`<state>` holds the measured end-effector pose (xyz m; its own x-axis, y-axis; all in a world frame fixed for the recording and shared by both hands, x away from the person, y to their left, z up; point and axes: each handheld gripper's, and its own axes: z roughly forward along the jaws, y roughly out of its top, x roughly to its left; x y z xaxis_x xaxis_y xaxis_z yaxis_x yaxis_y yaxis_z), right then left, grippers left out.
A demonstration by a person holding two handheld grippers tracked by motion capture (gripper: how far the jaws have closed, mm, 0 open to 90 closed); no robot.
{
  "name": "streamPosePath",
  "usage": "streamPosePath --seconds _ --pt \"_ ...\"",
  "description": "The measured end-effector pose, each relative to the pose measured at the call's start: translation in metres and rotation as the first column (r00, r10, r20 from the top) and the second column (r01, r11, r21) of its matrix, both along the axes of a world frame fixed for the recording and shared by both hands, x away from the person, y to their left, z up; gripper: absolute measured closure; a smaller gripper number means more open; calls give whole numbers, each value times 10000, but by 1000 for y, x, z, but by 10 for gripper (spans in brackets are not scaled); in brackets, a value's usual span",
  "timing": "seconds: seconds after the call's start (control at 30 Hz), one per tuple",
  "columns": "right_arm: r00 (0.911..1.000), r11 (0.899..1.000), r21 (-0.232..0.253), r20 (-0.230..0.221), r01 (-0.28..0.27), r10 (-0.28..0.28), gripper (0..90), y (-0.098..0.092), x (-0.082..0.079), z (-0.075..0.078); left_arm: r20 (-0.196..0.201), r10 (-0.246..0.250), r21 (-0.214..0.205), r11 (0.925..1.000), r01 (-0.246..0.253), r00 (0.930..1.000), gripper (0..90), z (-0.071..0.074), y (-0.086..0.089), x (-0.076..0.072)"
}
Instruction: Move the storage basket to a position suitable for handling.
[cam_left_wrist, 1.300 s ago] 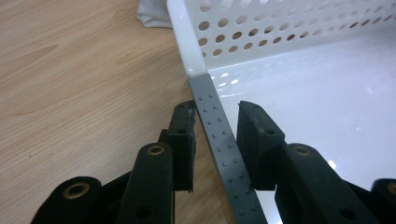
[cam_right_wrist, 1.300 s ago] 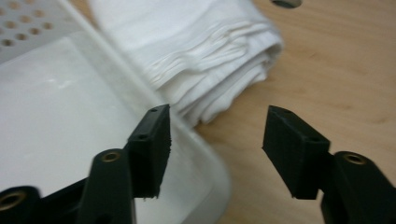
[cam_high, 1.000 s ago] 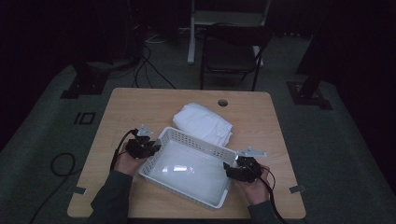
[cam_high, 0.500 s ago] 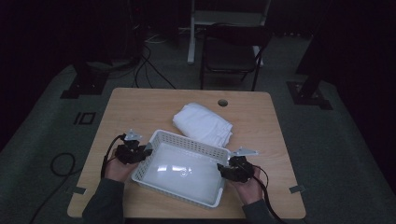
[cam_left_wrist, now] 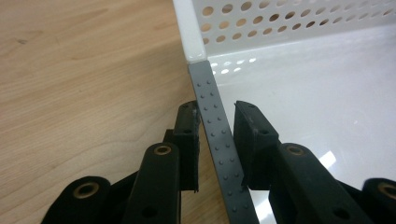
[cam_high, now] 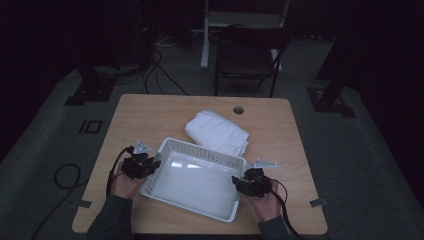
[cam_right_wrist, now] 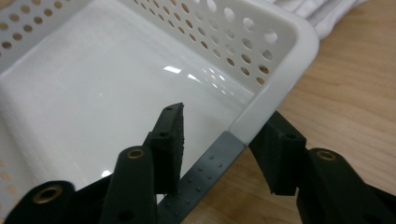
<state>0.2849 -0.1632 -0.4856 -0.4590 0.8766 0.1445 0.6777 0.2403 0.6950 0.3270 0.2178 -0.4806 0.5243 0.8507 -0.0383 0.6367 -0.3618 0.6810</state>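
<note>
A white perforated basket [cam_high: 200, 147] lies on the wooden table [cam_high: 150, 115], with nothing inside. My left gripper [cam_high: 150, 167] is at its left end. In the left gripper view the gripper [cam_left_wrist: 215, 109] has just been closing and is shut on the grey dotted strip [cam_left_wrist: 215, 135] of the basket's rim [cam_left_wrist: 280, 18]. My right gripper [cam_high: 239, 182] is at the right end. In the right gripper view this gripper [cam_right_wrist: 223, 116] has been closing and straddles the grey strip [cam_right_wrist: 205, 172] beside the white corner [cam_right_wrist: 280, 70], with a gap at the inner pad. A folded white cloth [cam_high: 217, 132] lies behind the basket.
A round cable hole [cam_high: 238, 109] sits near the table's far edge. A dark chair [cam_high: 250, 55] stands beyond the table, and cables run over the floor at the left [cam_high: 65, 175]. The basket's near side is close to the table's front edge.
The basket has slid left and a little toward the person, away from the cloth. Both hands went with it.
</note>
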Motion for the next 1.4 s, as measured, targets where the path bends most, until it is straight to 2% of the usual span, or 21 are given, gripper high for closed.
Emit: streamPosePath --seconds 0.17,0.3,0.37,0.6,0.7,0.8,0.83,0.9,0.97,1.07,1.13,1.27,1.4 --pt "9995 9999 125 292 114 -117 601 -2 0 9 461 306 -209 9993 -297 9985 729 13 0 -3" --pt "9987 9984 503 423 259 -281 632 -5 4 16 754 614 -403 9975 -585 9953 748 24 -1 -3" --pt "9982 9981 544 502 293 -320 636 -5 4 18 898 753 -549 9960 -706 9931 751 28 -1 -5" --pt "9965 9973 670 752 307 -357 656 -4 7 25 1144 1104 -796 9916 -1017 9873 769 30 1 -4" --pt "9980 9960 844 534 305 -351 643 -4 10 19 1124 1190 -974 9893 -1082 9865 773 28 3 -3" --pt "9985 9956 879 391 336 -371 632 -4 11 15 1139 1189 -901 9900 -1090 9863 773 25 2 -1" --pt "9994 9957 878 180 292 -309 615 -4 11 11 1155 1241 -895 9894 -1141 9855 775 24 1 -1" --pt "9997 9953 937 47 248 -253 604 -4 11 8 1153 1280 -936 9887 -1175 9851 778 23 2 0" --pt "9993 9946 1033 -362 116 -79 578 -5 11 2 1123 1298 -891 9888 -1201 9852 782 22 1 1" --pt "9920 9906 1371 -1253 36 137 540 -5 10 -10 980 1234 -516 9916 -1188 9875 788 17 0 2" --pt "9926 9872 1592 -1198 6 187 534 -6 8 -14 823 1239 -542 9913 -1197 9889 787 14 1 3" --pt "9937 9933 1140 -1080 -174 298 543 -1 10 -9 601 1403 -325 9898 -1385 9883 786 7 2 4" --pt "9946 9951 965 -991 -198 294 551 4 15 -9 287 1357 -292 9904 -1349 9903 771 1 8 3"
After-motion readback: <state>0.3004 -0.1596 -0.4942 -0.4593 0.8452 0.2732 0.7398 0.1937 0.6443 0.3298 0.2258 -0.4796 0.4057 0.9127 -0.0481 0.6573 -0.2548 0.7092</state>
